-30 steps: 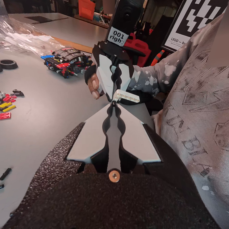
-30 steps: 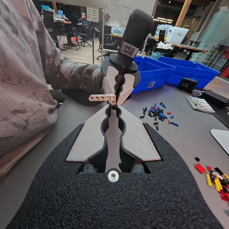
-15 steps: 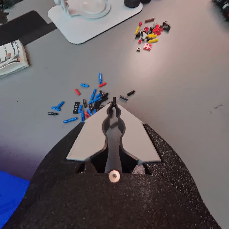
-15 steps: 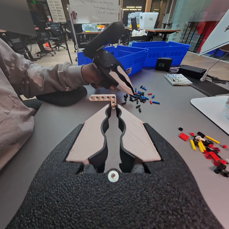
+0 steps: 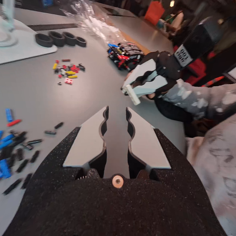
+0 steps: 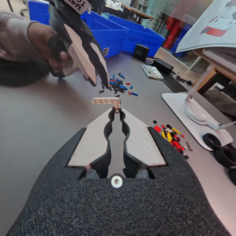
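Observation:
My left gripper (image 5: 117, 107) is open and empty, low over the grey table (image 5: 89, 102). In the right wrist view it (image 6: 101, 85) hangs with jaws apart right beside a pile of blue, black and red pins (image 6: 118, 85), which lies at the left edge of the left wrist view (image 5: 12, 143). My right gripper (image 6: 116, 109) is shut on the short leg of a white L-shaped beam with holes (image 6: 106, 101), held above the table. The left wrist view shows that gripper (image 5: 125, 89) and the beam (image 5: 131, 95) to the upper right.
A partly built model car (image 5: 125, 56), a row of black tyres (image 5: 60, 39) and a pile of red, yellow and black pieces (image 5: 69, 71) lie on the table. Blue bins (image 6: 121, 33), a booklet (image 6: 152, 71), a black device (image 6: 140, 52) and a white stand base (image 6: 178, 106) lie beyond. The left gripper's tips are roughly 5 centimeters from the right gripper's. To the partly built model car (image 5: 125, 56): right tips about 25 centimeters, left tips about 30 centimeters.
My left gripper carried a small black pin from the beam over to the pin pile and has opened; the pin is no longer in it. My right gripper still holds the beam.

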A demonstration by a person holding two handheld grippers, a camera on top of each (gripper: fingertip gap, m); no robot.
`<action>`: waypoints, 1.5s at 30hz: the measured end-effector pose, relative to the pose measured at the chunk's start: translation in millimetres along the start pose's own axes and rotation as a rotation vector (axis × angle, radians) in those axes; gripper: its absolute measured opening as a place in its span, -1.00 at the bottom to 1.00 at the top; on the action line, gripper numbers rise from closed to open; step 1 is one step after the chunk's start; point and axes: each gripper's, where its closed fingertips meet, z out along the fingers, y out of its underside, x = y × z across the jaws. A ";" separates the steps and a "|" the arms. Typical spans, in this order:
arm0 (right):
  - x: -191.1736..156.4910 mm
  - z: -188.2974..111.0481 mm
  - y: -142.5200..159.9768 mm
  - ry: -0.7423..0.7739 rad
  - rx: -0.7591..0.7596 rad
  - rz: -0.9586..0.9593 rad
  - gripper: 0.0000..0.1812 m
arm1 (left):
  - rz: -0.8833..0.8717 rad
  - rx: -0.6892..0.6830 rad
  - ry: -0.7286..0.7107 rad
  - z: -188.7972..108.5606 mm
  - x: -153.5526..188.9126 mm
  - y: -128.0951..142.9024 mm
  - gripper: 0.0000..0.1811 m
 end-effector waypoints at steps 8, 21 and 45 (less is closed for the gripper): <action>-14.5 10.8 -14.1 0.163 -0.039 -0.407 -0.92 | -0.027 -0.007 0.090 15.8 23.9 2.0 -0.90; 40.1 -11.6 1.2 0.209 -0.018 0.031 -0.72 | 0.370 -0.048 -1.012 -182.6 -75.7 -63.5 -0.92; 28.1 -1.1 10.5 0.140 -0.044 0.103 -0.77 | 0.513 0.513 -0.801 -186.4 -22.9 -147.2 -0.23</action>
